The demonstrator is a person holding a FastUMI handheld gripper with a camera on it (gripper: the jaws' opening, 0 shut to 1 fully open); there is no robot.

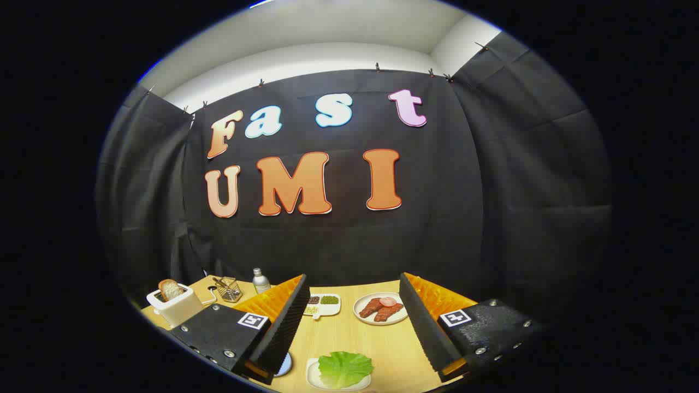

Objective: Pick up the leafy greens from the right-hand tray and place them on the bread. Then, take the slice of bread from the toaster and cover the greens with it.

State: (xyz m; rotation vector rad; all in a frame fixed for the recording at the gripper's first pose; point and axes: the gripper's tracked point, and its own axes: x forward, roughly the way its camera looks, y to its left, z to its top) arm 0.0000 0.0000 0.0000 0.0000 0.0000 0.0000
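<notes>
A leaf of green lettuce [344, 368] lies on a small white tray [313, 375] on the wooden table, low between my two fingers. My gripper [354, 322] is open and held above the table, nothing between its fingers. A white toaster [176, 306] stands beyond the left finger, with a slice of toasted bread [170, 289] sticking up out of its slot. Just by the left fingertip a bit of a blue-rimmed plate [284, 364] shows, mostly hidden by the finger.
A round white plate with reddish meat slices [381, 308] sits ahead between the fingers. A white divided dish [323, 304] with small toppings lies left of it. A wire basket [229, 289] and a small bottle [260, 280] stand near the back wall.
</notes>
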